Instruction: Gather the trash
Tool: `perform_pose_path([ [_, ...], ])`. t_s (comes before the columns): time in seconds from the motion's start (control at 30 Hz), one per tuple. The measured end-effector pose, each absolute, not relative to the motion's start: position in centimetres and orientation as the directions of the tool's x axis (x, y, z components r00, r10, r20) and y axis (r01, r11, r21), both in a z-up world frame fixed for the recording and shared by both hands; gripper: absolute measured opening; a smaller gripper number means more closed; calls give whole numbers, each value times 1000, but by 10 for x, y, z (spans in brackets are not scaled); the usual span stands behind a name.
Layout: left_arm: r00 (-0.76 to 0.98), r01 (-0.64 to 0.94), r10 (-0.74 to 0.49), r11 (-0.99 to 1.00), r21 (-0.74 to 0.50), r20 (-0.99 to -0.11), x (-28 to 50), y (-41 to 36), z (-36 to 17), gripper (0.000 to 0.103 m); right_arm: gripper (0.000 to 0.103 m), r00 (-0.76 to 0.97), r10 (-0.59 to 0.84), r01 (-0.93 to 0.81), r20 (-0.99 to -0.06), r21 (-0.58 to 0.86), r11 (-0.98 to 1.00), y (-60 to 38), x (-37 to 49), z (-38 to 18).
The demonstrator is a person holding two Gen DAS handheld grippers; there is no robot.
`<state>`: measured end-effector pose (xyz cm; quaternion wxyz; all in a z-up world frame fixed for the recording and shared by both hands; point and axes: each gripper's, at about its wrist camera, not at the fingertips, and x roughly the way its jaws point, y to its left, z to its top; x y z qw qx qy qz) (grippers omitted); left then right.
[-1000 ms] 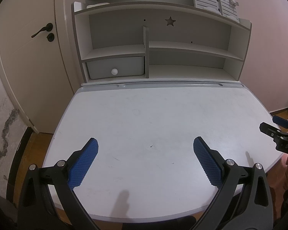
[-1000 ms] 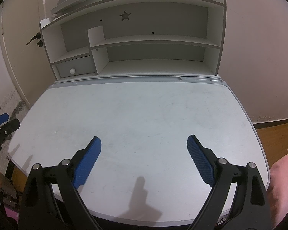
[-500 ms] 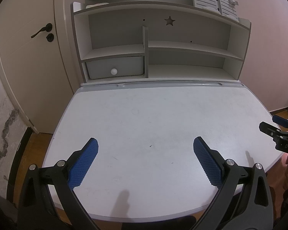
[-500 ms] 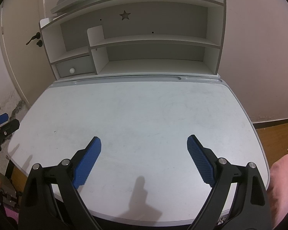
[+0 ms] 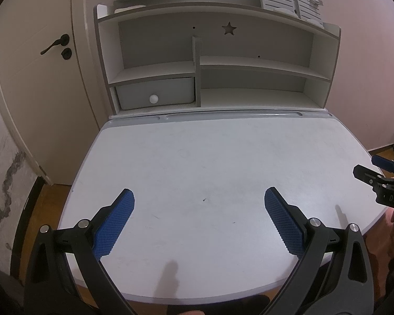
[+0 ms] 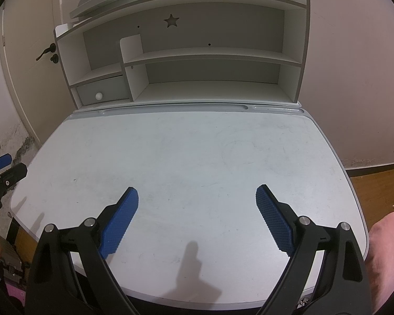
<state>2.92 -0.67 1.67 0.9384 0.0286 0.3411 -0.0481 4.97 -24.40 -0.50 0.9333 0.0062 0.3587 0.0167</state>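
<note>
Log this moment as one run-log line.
left hand-held gripper: open, empty | right hand-held gripper: open, empty | desk: no trash seen | drawer: shut

The only lettering that can be read is on the black body of the right gripper (image 5: 380, 173), seen at the right edge of the left wrist view: pale capitals that look like "DAS", though part of the word is cut off and the last letter may be something else. On the left gripper (image 6: 2, 169), in the right wrist view, a few pale letters show, too small to read.
</note>
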Motion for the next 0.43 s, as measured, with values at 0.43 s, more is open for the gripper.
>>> perform_pose_path([
  [0.43, 761, 105, -67, 994, 21, -645, 31, -6, 16, 96, 88, 739, 35, -28, -673, 21, 999, -246, 50, -7],
])
